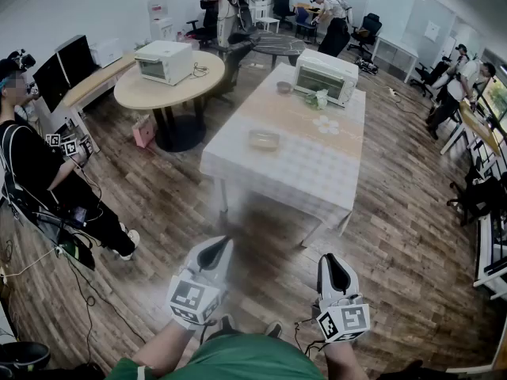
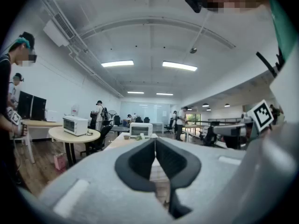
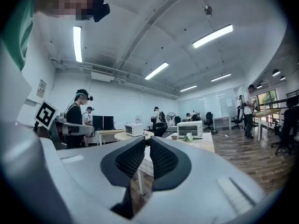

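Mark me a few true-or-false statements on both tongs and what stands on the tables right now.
1. The left tongs are shut with nothing between them. True.
2. The right tongs grip the shallow clear glass dish. False: they are shut on nothing, and the dish lies on the rectangular cloth-covered table.
3. The white boxy toaster oven stands at that table's far end. True.
4. The second white oven sits on the floor. False: it stands on the round wooden table.
5. Both tongs hang over the cloth-covered tabletop. False: in the head view they are over the wooden plank floor, short of the table.
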Tool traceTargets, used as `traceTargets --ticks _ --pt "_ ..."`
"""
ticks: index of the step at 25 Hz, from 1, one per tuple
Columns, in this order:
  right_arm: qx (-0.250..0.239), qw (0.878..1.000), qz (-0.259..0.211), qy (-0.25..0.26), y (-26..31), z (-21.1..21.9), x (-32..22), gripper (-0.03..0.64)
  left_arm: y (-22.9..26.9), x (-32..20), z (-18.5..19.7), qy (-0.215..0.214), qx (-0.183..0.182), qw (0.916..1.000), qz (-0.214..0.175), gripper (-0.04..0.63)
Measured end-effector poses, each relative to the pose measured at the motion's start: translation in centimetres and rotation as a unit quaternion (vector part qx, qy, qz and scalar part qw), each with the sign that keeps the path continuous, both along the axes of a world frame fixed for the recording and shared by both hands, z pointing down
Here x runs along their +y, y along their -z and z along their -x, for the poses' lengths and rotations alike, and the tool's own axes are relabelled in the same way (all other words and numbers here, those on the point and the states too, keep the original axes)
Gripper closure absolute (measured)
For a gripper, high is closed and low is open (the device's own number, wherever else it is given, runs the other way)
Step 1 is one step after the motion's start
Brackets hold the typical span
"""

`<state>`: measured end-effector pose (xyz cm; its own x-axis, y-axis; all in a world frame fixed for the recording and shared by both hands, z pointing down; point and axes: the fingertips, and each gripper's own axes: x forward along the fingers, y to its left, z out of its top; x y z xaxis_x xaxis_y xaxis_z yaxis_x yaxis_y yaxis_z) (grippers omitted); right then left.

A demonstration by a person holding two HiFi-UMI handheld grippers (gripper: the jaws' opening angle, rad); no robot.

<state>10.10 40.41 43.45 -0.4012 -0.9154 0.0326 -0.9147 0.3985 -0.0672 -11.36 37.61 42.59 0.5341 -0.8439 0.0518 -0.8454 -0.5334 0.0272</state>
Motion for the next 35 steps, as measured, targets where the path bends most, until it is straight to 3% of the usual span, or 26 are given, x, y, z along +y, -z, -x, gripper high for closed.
traceTargets --ticks 6,12,15,19,23,28,35 --pt "-0.006 1.000 0.007 -0.007 -0.3 1.0 -0.1 0.581 -0.1 -0.1 1.4 0.001 0.004 1.0000 0.005 0.594" --pt "-0.025 0.998 0.022 -0.048 -1.1 2.1 -1.3 0.581 -0.6 -0.9 4.2 -0.002 0.008 1.0000 0.000 0.591" --pt "-0.015 0.998 0.019 -0.056 -0.9 3.6 -1.7 0.569 -1.5 -1.4 6.2 -0.004 0.010 0.9999 0.008 0.548" --pt "-0.006 0.998 0.032 -0.060 -1.6 4.8 -2.1 0.497 -3.6 -2.3 7.9 -0.006 0.007 0.9993 0.036 0.442" --pt "-0.002 0.997 0.048 -0.064 -1.7 3.8 -1.6 0.488 -4.5 -2.1 7.4 -0.001 0.007 0.9987 0.051 0.416" --pt "-0.007 0.997 0.052 -0.059 -3.0 4.3 -7.3 0.488 -5.5 -7.6 8.7 0.017 0.005 0.9984 0.054 0.414" --pt "-0.038 0.998 0.039 -0.021 -3.2 3.1 -15.3 0.488 -4.8 -13.6 7.1 0.045 -0.017 0.9973 0.055 0.416"
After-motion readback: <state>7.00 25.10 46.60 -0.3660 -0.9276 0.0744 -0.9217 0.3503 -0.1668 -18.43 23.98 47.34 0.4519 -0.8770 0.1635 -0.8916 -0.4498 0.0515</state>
